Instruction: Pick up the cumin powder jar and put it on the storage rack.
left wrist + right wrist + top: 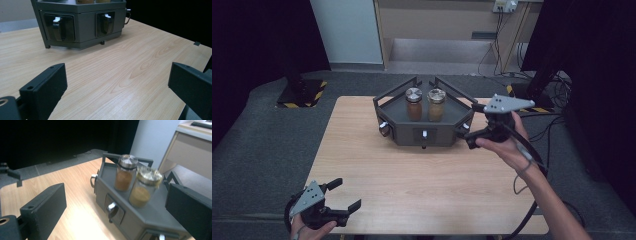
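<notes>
Left tongs (343, 194) hang spread and empty over the bench's (422, 180) near left corner.
Right tongs (466, 131), also spread and empty, hover just beside the right end of the grey rack (422, 131) at the far edge; its two spice jars (136, 182) stand close together, so I judge a reach for one may knock over its neighbour.

The high view looks forward and down from above the near edge of the table (422, 175), with the grey rack (424, 122) far across it. The left gripper view sits low over the tabletop, facing the rack's (82, 22) front from some way off. The right gripper view looks down on the rack (140, 217) from close beside it. All three share the rack.
</notes>
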A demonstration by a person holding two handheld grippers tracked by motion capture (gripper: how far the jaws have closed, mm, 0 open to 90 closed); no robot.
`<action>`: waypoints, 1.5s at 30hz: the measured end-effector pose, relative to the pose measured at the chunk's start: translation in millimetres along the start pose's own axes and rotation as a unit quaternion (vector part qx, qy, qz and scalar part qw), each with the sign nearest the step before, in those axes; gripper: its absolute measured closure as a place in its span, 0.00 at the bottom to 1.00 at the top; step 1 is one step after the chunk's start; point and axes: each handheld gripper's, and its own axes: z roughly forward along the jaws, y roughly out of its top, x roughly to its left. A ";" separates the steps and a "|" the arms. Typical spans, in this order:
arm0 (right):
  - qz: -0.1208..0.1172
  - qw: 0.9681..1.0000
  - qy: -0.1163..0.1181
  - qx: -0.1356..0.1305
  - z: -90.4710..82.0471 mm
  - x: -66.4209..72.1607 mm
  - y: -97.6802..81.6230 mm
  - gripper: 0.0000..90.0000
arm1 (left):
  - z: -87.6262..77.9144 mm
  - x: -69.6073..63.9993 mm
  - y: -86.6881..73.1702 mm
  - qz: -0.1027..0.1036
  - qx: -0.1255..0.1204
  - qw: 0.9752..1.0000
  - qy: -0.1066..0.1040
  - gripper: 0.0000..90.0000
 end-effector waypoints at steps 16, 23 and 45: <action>0.013 0.999 -0.029 -0.013 -59.0 59.5 -99.3 0.04 | -0.4 -2.8 -1.0 -0.003 -0.002 1.000 0.010 0.01; 0.027 0.997 -0.063 -0.027 -70.7 80.3 -139.9 0.04 | -0.7 -4.2 -1.3 -0.001 -0.006 1.000 0.013 0.01; 0.048 0.993 -0.099 -0.028 -69.6 106.4 -219.7 0.04 | -5.8 -9.2 -5.1 -0.001 -0.026 0.999 0.035 0.01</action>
